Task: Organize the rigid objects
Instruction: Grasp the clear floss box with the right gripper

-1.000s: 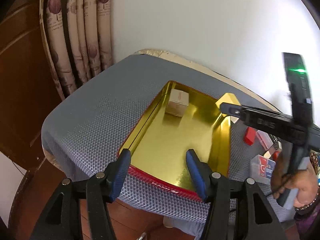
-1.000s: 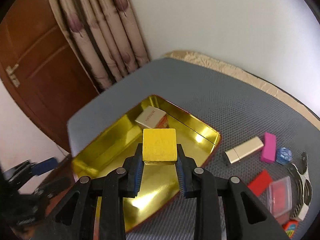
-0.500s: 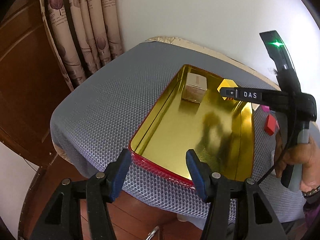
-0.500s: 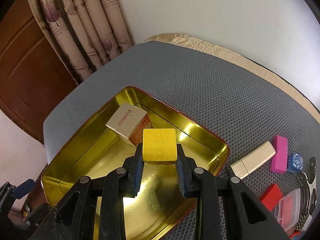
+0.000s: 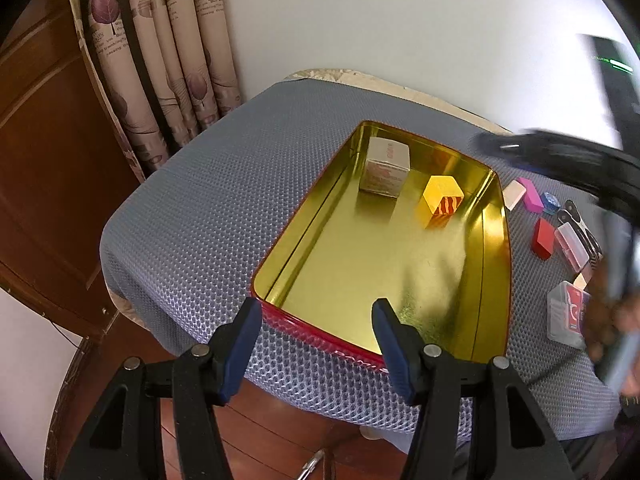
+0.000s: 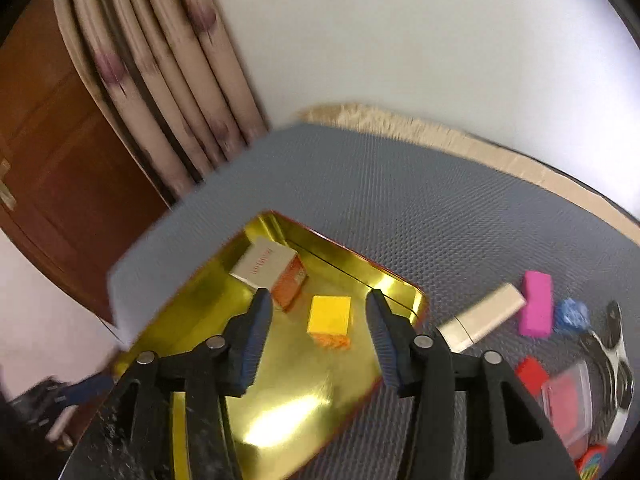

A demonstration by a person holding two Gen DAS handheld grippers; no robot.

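Observation:
A gold tin tray with a red rim (image 5: pixel 360 344) (image 6: pixel 280 420) lies on the grey mesh mat. In it a yellow block (image 5: pixel 440 198) (image 6: pixel 330 318) rests beside a small white and orange box (image 5: pixel 384 168) (image 6: pixel 270 270) at the far end. My right gripper (image 6: pixel 318 336) is open and empty, raised above and behind the yellow block. My left gripper (image 5: pixel 316 344) is open and empty at the tray's near rim. The right gripper's body is a dark blur at the right of the left wrist view.
Right of the tray lie a cream bar (image 6: pixel 480 316), a pink block (image 6: pixel 536 304), a blue piece (image 6: pixel 572 314), a red block (image 5: pixel 542 238) and clear plastic cases (image 5: pixel 564 314). A curtain (image 5: pixel 160 60) and a wooden door (image 5: pixel 40 160) stand to the left.
My right gripper has opened and let go of the yellow block, which now rests in the tray. The gripper has drawn back and up. The left gripper stays open.

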